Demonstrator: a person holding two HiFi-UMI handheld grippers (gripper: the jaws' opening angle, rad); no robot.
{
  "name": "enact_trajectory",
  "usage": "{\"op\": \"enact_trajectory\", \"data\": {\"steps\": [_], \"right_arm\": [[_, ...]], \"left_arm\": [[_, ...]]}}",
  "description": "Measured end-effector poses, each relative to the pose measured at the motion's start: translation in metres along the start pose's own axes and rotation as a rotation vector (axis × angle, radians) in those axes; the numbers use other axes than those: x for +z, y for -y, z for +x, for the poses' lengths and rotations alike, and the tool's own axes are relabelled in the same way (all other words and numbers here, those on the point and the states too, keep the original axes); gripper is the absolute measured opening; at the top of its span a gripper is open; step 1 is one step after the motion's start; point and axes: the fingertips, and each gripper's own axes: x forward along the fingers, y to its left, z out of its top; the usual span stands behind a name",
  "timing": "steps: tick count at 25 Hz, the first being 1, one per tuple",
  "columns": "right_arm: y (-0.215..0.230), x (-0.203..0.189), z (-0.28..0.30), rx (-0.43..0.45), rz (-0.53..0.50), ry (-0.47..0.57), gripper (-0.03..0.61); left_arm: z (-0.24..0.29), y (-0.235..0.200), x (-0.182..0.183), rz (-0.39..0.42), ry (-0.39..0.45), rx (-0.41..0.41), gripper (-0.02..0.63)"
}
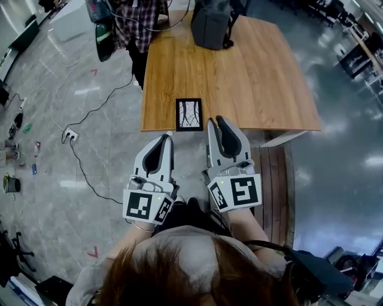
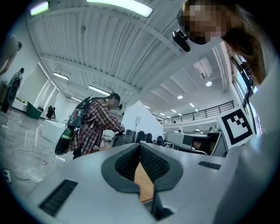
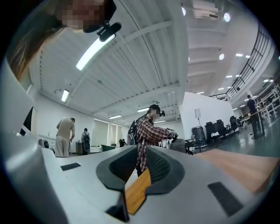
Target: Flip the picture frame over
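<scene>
The picture frame point(image 1: 188, 115) is small, black-edged, with a white picture of dark branching lines facing up. It lies flat near the front edge of the wooden table point(image 1: 257, 77). Both grippers are held up close to my body, pointing forward, short of the table. My left gripper point(image 1: 163, 138) point(image 2: 140, 148) has its pads together at the tips and nothing in it. My right gripper point(image 1: 216, 121) point(image 3: 141, 153) is just right of the frame's near corner, with a narrow gap between its pads and nothing in that gap. Neither gripper touches the frame.
A grey backpack point(image 1: 210, 24) stands at the table's far edge. A person in a plaid shirt point(image 1: 140, 18) point(image 3: 148, 131) stands at the far left corner. A power strip with a cable point(image 1: 70, 135) lies on the floor at left. Wooden slats point(image 1: 276, 179) run beside me at right.
</scene>
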Motion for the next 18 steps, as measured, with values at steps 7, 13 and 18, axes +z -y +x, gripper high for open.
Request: {"op": "enact_trajectory", "data": {"steps": [7, 13, 18], "right_arm": [[0.000, 0.006, -0.009, 0.005, 0.086, 0.028, 0.022], [-0.005, 0.008, -0.013, 0.004, 0.058, -0.005, 0.015], [-0.013, 0.008, -0.012, -0.002, -0.008, -0.043, 0.015]], "left_arm": [[0.001, 0.005, 0.015, 0.003, 0.035, -0.004, 0.006], [-0.005, 0.011, 0.026, 0.029, 0.044, -0.010, 0.006], [-0.004, 0.016, 0.029, 0.040, 0.042, -0.014, 0.006]]}}
